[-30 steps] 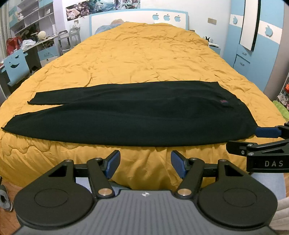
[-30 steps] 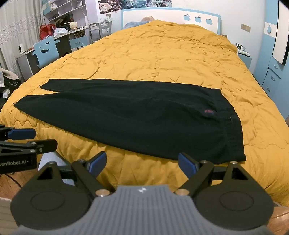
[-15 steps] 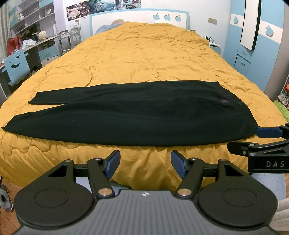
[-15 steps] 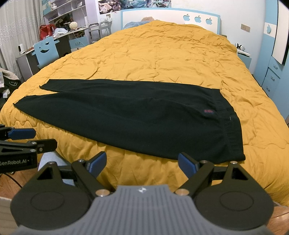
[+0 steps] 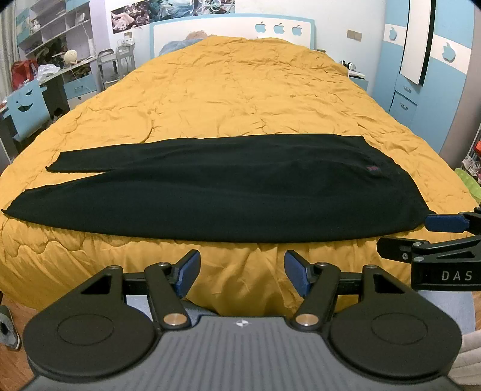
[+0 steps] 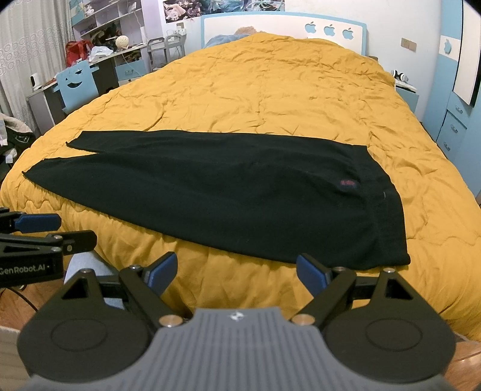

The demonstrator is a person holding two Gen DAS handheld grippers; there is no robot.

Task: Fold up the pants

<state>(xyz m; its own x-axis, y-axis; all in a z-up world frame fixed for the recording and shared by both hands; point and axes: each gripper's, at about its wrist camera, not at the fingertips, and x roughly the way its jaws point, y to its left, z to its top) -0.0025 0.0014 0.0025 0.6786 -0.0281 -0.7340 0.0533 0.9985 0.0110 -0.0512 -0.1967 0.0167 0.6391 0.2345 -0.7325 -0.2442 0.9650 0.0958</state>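
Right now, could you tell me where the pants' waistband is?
In both views the waistband is the pants' right end, near the yellow quilt's front edge.

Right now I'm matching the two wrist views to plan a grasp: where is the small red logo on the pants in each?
Left wrist: the red logo sits right of centre, near the waistband.
Right wrist: the red logo sits right of centre, just left of the waistband.
Shared landmark: the headboard with three apple cutouts.

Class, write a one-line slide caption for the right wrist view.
Black pants lie flat across the yellow quilt; the open right tool hovers short of them.
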